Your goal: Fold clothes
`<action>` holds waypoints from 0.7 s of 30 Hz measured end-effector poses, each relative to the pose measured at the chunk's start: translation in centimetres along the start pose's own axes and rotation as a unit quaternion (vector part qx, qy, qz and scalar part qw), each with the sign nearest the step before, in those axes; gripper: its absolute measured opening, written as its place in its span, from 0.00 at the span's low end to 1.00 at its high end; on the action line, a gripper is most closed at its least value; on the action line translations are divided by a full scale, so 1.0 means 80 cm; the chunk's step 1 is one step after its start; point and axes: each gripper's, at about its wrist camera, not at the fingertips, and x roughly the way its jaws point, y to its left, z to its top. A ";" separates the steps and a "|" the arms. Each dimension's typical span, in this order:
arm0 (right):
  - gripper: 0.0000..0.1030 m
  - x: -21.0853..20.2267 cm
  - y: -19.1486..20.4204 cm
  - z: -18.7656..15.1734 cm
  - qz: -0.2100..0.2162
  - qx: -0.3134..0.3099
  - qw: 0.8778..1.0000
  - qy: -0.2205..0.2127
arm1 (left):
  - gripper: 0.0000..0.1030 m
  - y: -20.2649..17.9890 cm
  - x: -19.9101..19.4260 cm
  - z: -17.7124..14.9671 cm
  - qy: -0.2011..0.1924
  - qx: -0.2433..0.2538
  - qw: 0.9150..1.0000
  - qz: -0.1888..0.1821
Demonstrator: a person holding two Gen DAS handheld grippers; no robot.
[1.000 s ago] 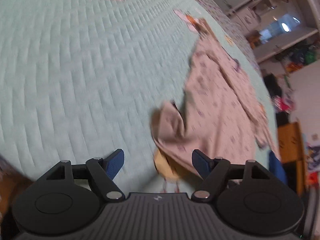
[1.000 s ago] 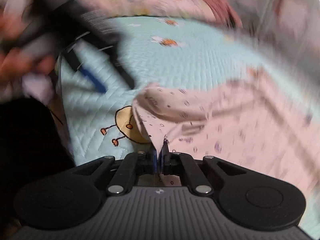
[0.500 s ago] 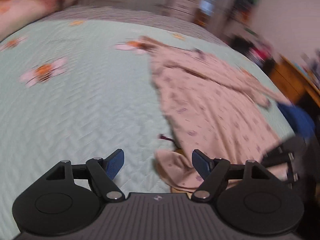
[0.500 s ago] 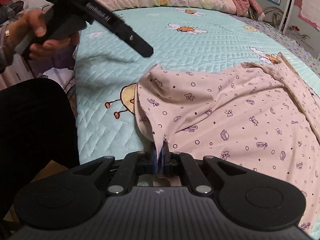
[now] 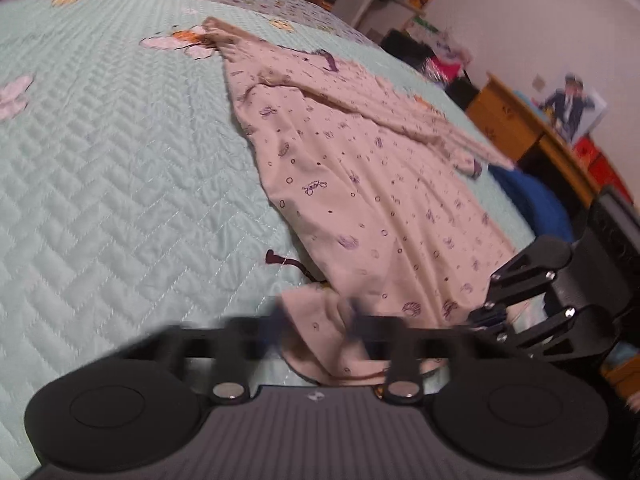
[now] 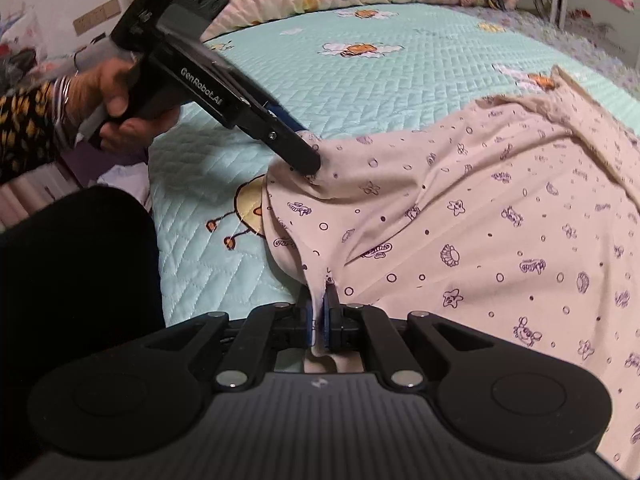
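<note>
The right gripper (image 6: pixel 319 314) pinches a fold of the pink printed garment (image 6: pixel 460 216) between its blue pads (image 6: pixel 307 320), though its jaws are opening slightly. At ten o'clock, the left gripper (image 6: pixel 308 160) is closing on the garment's edge, apparently gripping it; its own view is motion-blurred. The garment lies spread over the green quilted bedspread (image 6: pixel 400 80).

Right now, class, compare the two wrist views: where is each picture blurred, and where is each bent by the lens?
Left wrist view: its own left gripper, closing around the garment, is smeared by motion; the bedspread bows outward. Right wrist view: sharp on the right gripper pinching the cloth; slight smear on the hand; the bed's edges curve.
</note>
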 end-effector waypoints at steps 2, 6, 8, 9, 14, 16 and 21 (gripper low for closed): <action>0.09 -0.003 0.018 0.007 -0.007 -0.033 0.999 0.000 | 0.09 -0.004 -0.018 -0.007 -0.026 -0.023 0.999 0.008; 0.17 -0.004 0.061 0.014 -0.031 -0.125 0.992 0.011 | 0.09 -0.011 -0.058 -0.028 -0.072 -0.094 0.991 0.061; 0.27 0.002 0.083 0.007 -0.046 -0.184 0.981 0.025 | 0.09 -0.010 -0.070 -0.041 -0.082 -0.137 0.984 0.082; 0.34 0.004 0.092 0.002 -0.051 -0.209 0.976 0.028 | 0.09 -0.009 -0.073 -0.046 -0.083 -0.157 0.979 0.095; 0.48 -0.014 0.107 0.000 -0.019 -0.219 0.975 0.004 | 0.08 -0.006 -0.083 -0.062 -0.105 -0.206 0.963 0.136; 0.49 -0.024 0.096 0.007 0.018 -0.157 0.987 -0.011 | 0.08 0.001 -0.087 -0.066 -0.114 -0.224 0.960 0.127; 0.50 -0.040 0.047 0.016 0.076 0.034 0.995 -0.056 | 0.08 0.008 -0.097 -0.073 -0.126 -0.244 0.953 0.129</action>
